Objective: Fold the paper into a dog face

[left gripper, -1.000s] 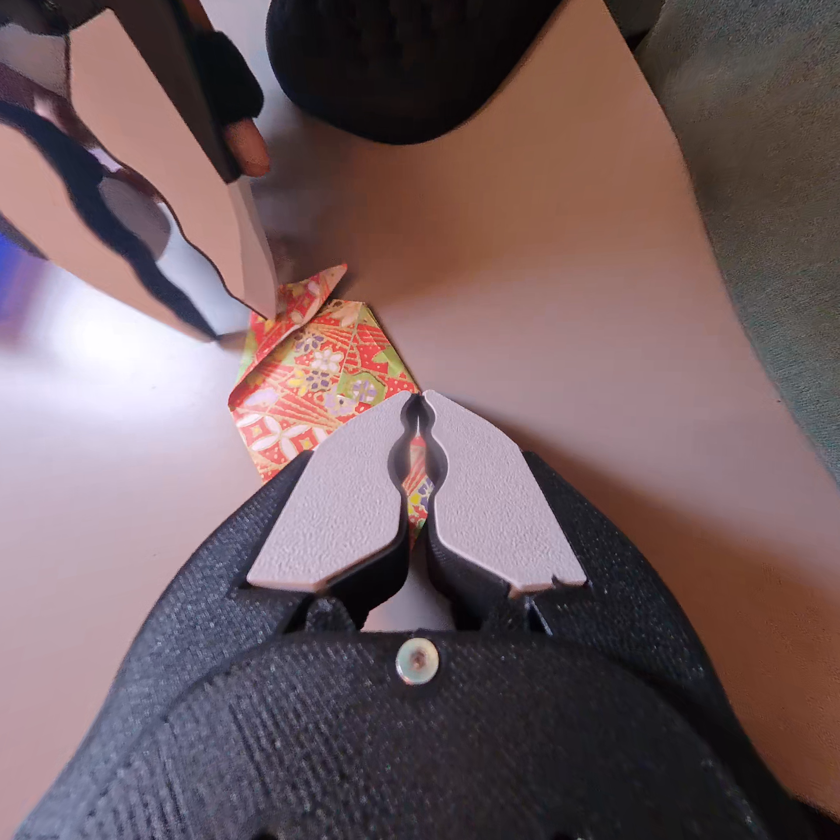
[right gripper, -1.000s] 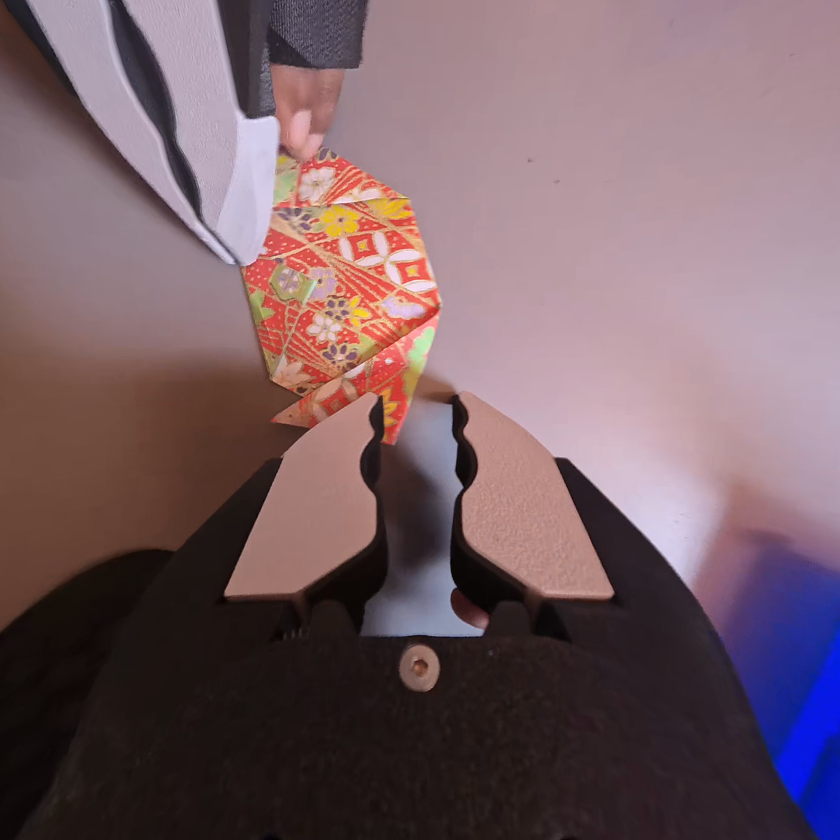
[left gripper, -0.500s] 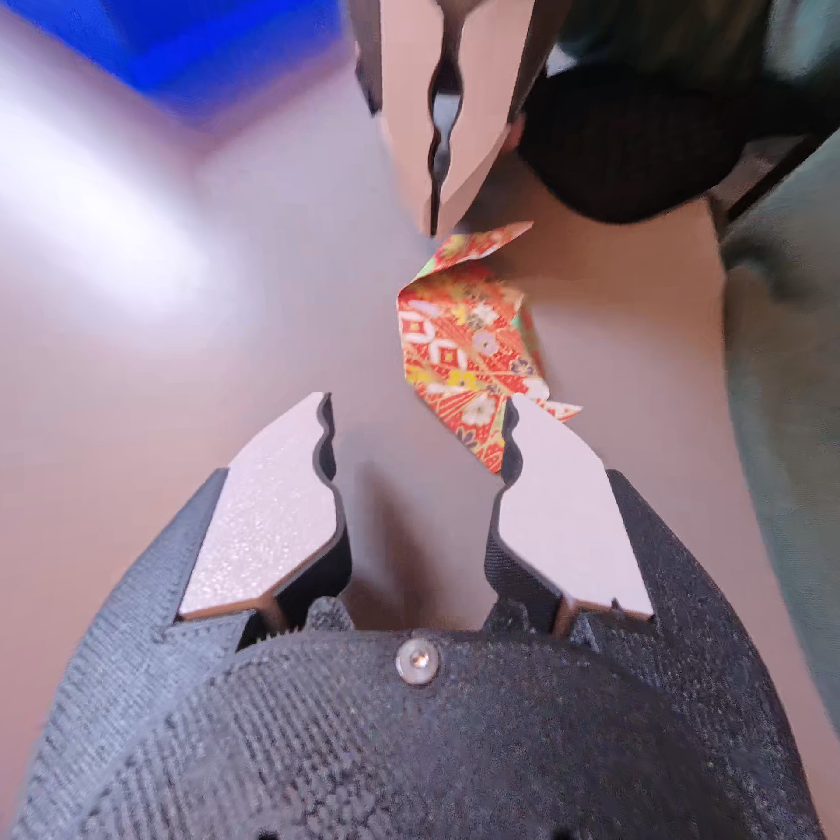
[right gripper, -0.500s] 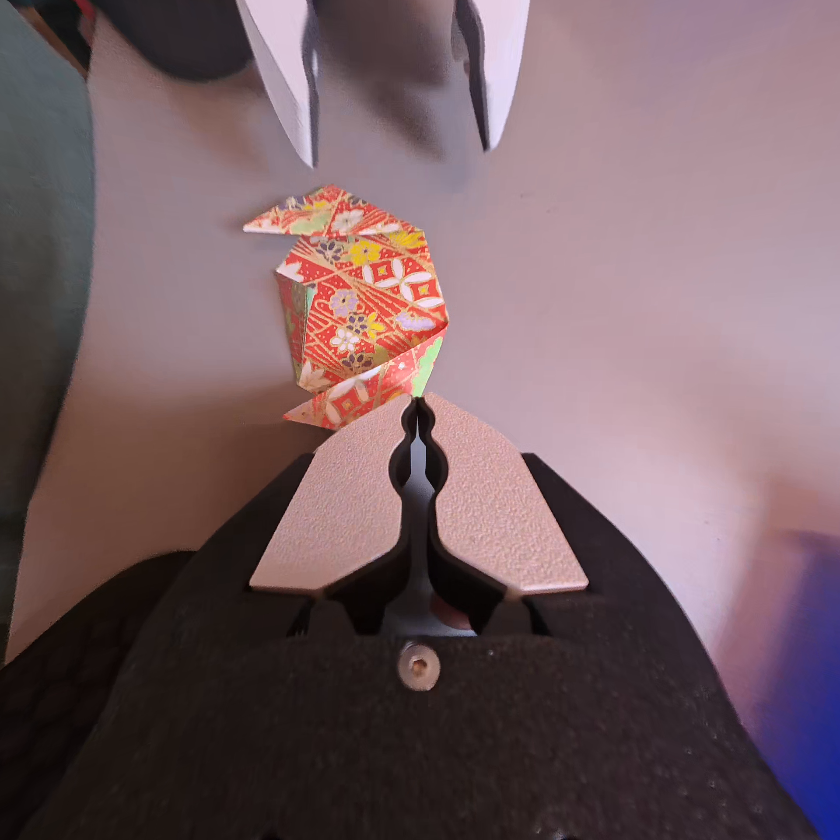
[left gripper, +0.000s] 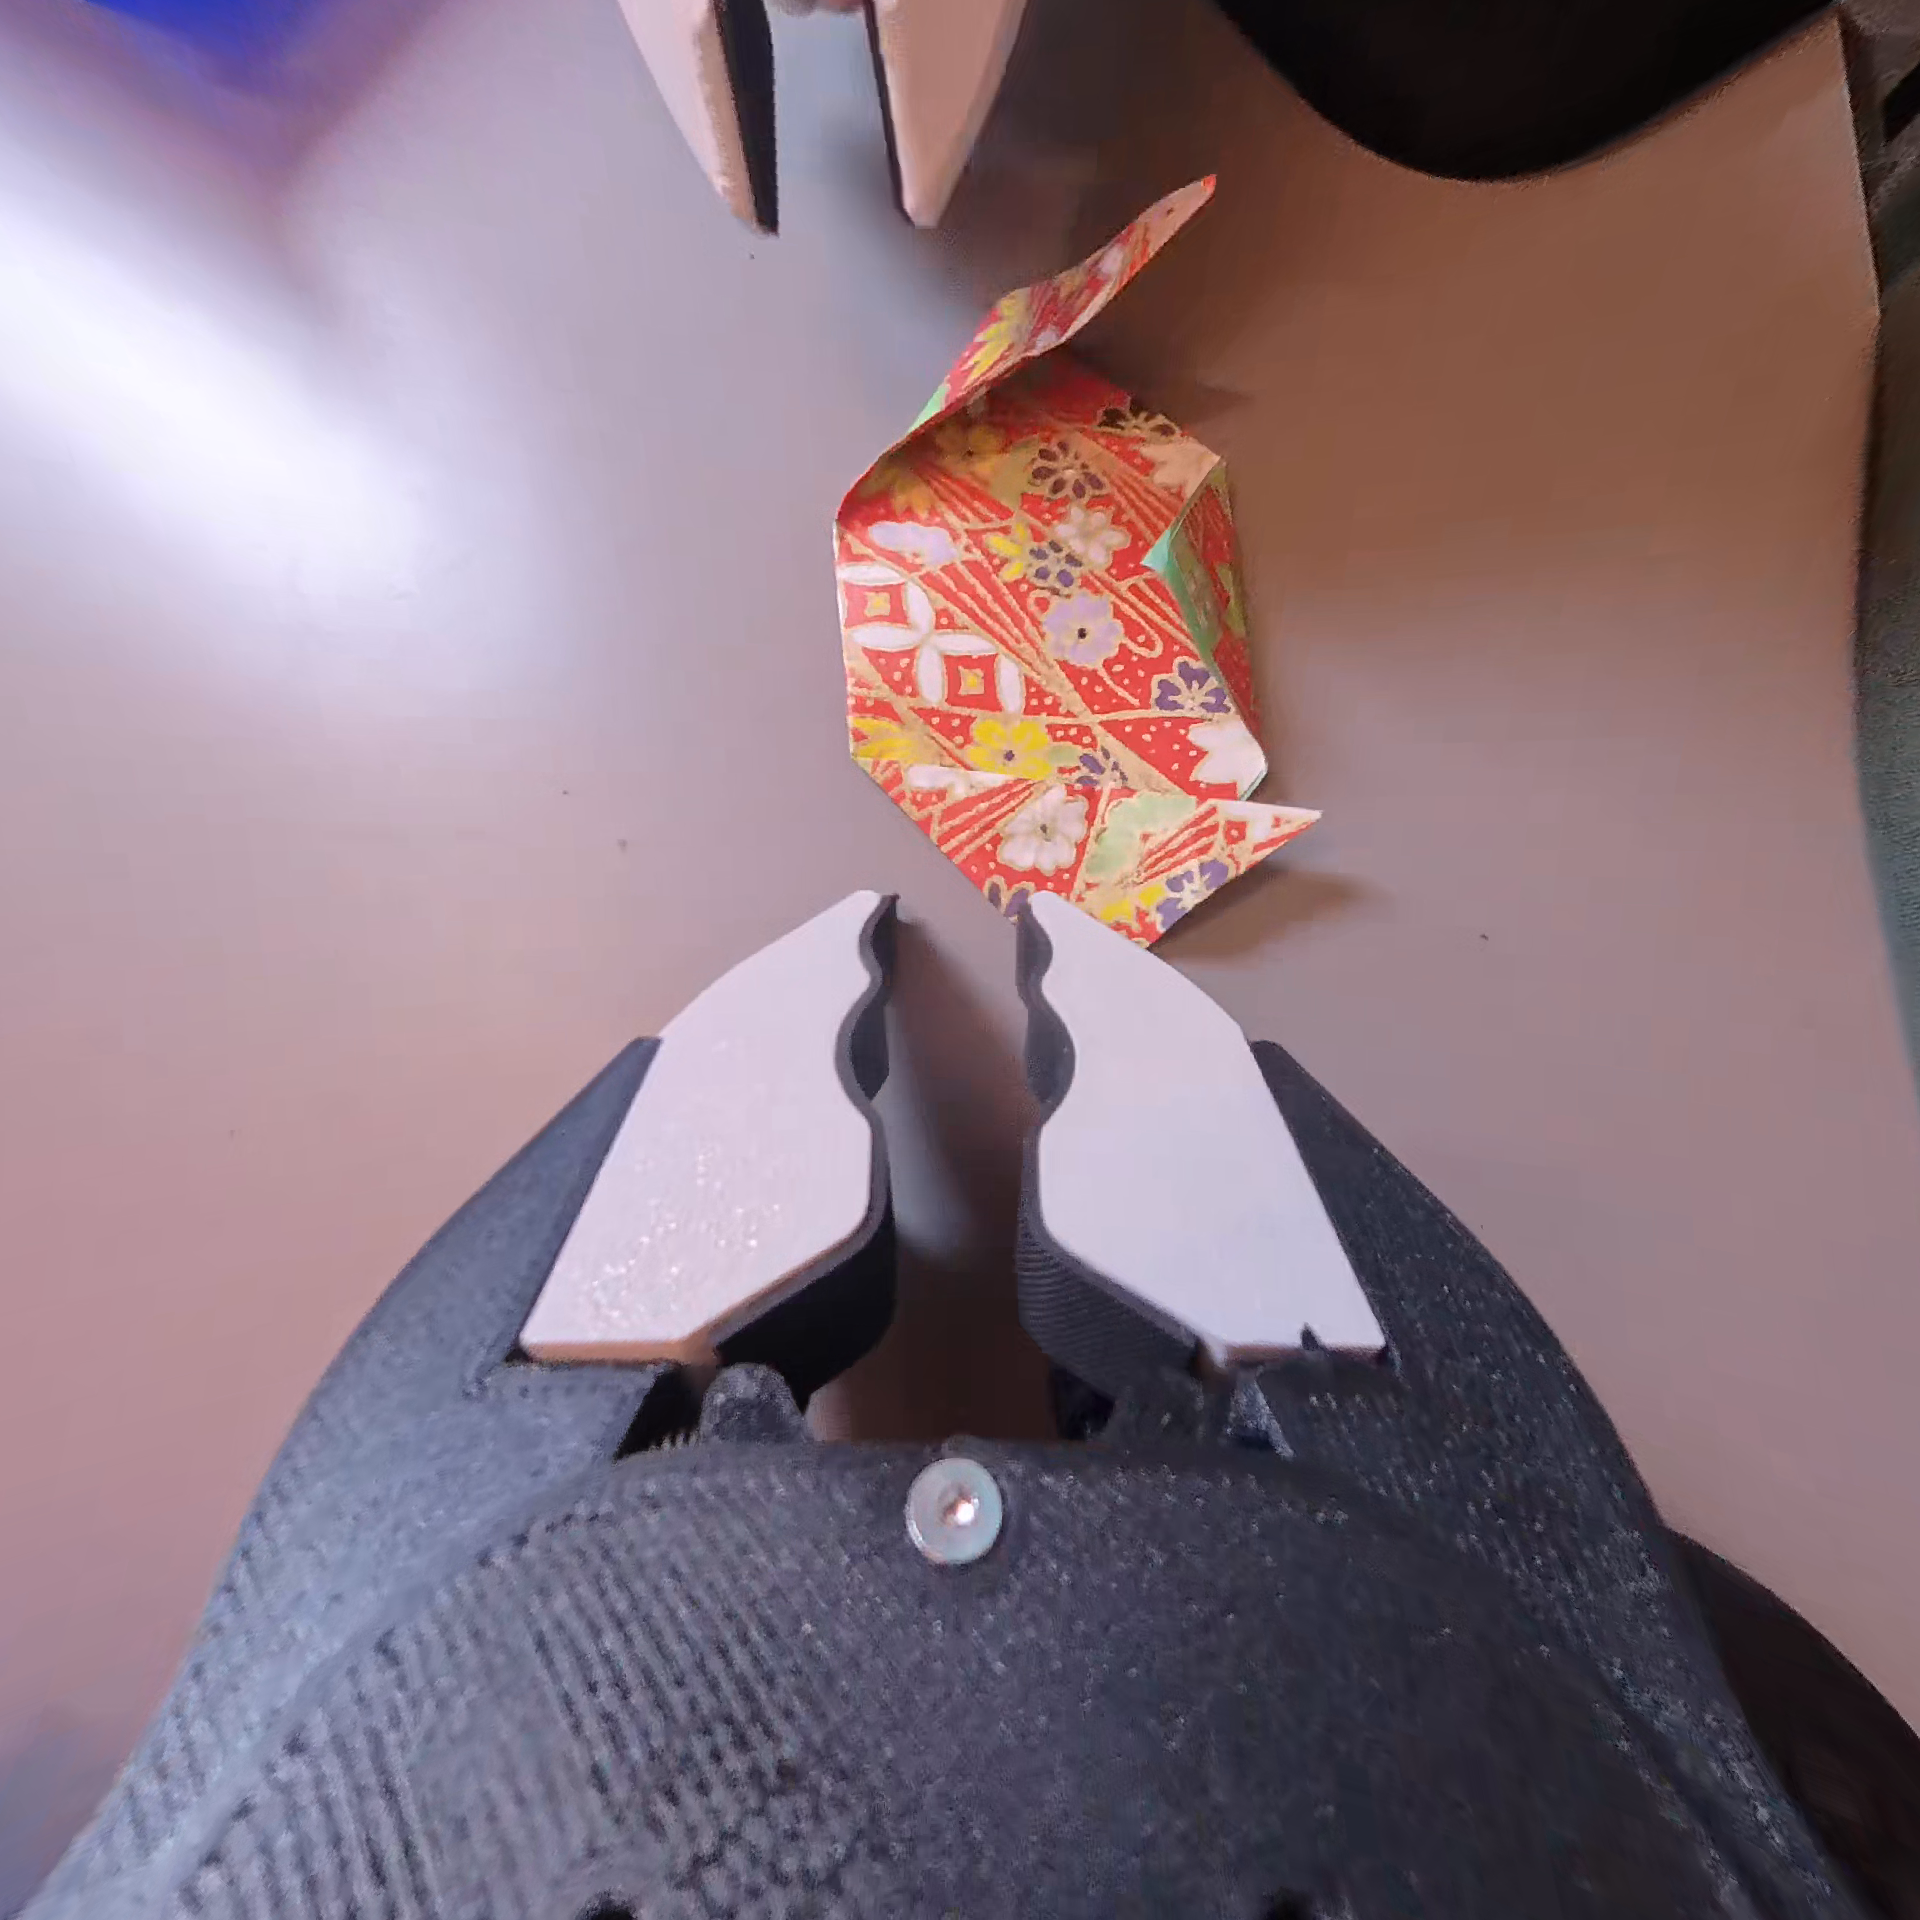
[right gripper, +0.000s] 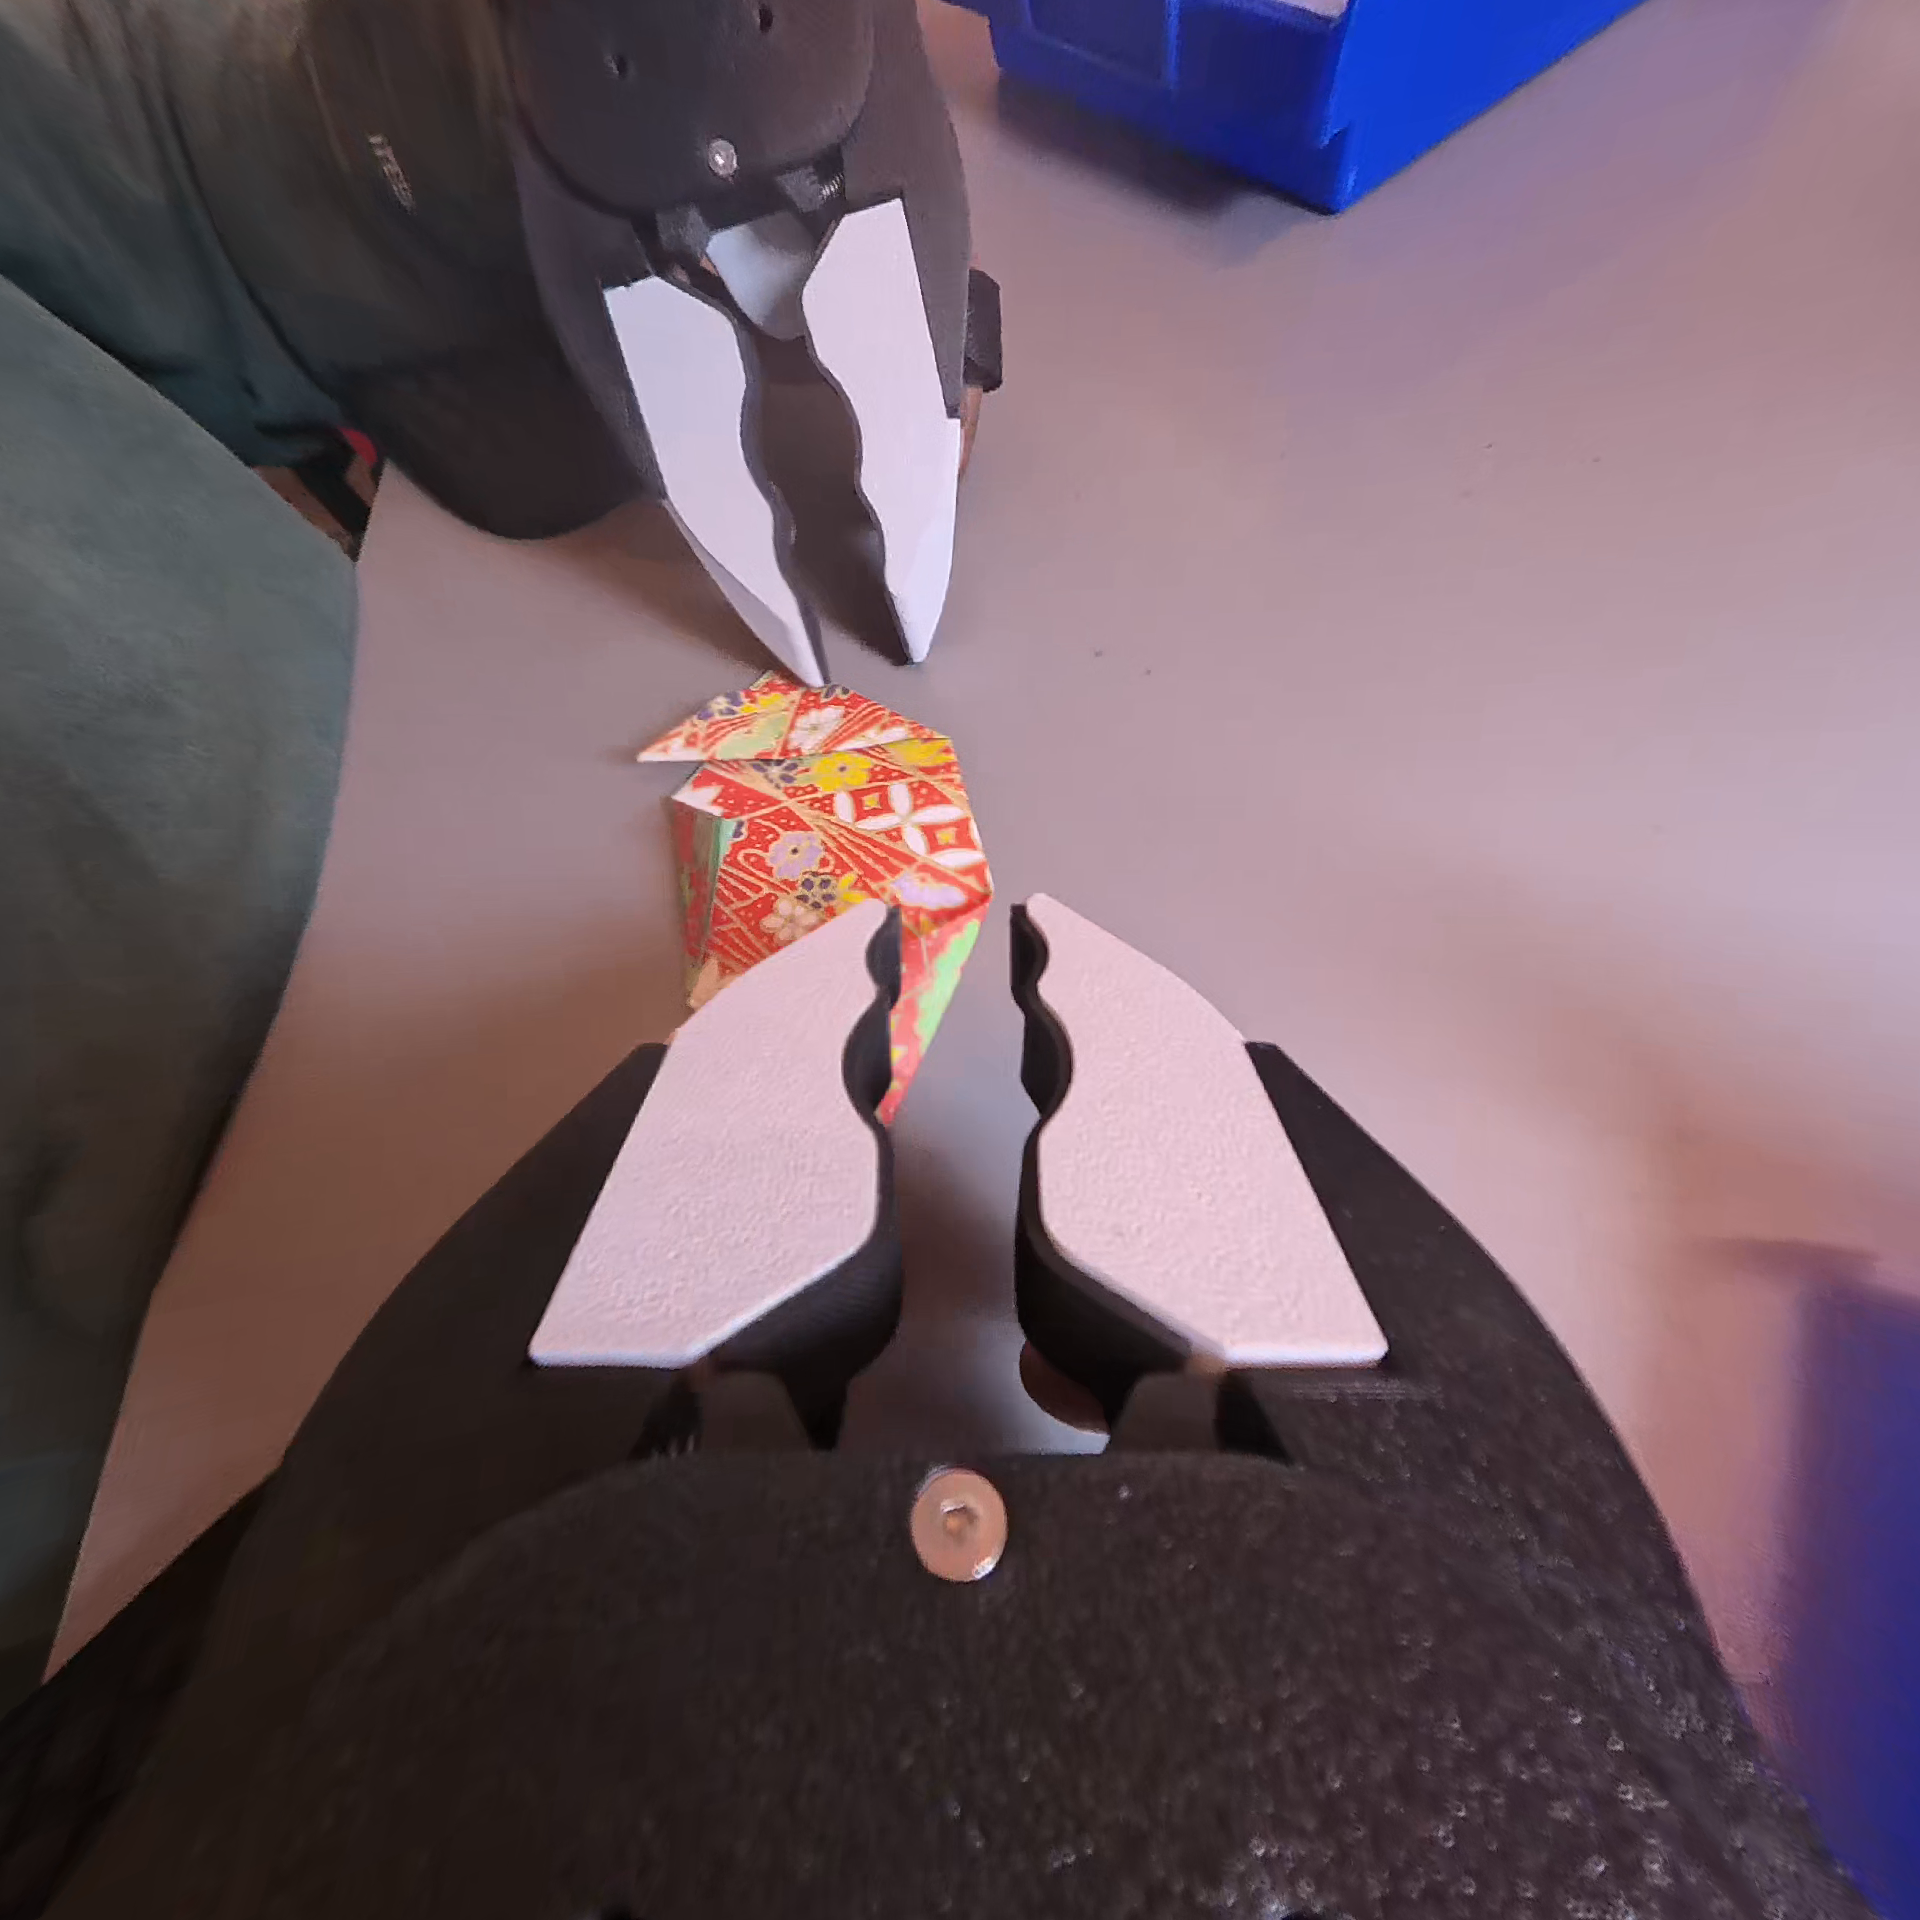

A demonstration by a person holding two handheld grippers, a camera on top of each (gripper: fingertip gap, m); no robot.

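Observation:
The folded paper (left gripper: 1039, 644), red with a floral pattern, lies on the grey table (left gripper: 416, 727) with one pointed flap raised at its far end and one at its near right. My left gripper (left gripper: 961, 914) is open by a narrow gap and empty, its tips just short of the paper's near corner. My right gripper (right gripper: 951, 914) is open by a similar gap. The paper (right gripper: 831, 831) lies just ahead of it, and a raised flap stands between its fingers, against the left one and ungripped. Each gripper shows opposite the other, left gripper (right gripper: 862, 660) and right gripper (left gripper: 821, 125).
A blue bin (right gripper: 1299, 94) stands at the far right of the table (right gripper: 1351, 727). A person's dark green sleeve (right gripper: 156, 831) runs along the table edge on the left. A black rounded shape (left gripper: 1507, 83) sits at the far table edge. The tips of one gripper are about 11 centimeters away from the tips of the other.
My right gripper was shut half a second ago and has opened. My left gripper let go of the paper, opened wide, then narrowed. Both grippers have shifted around the paper.

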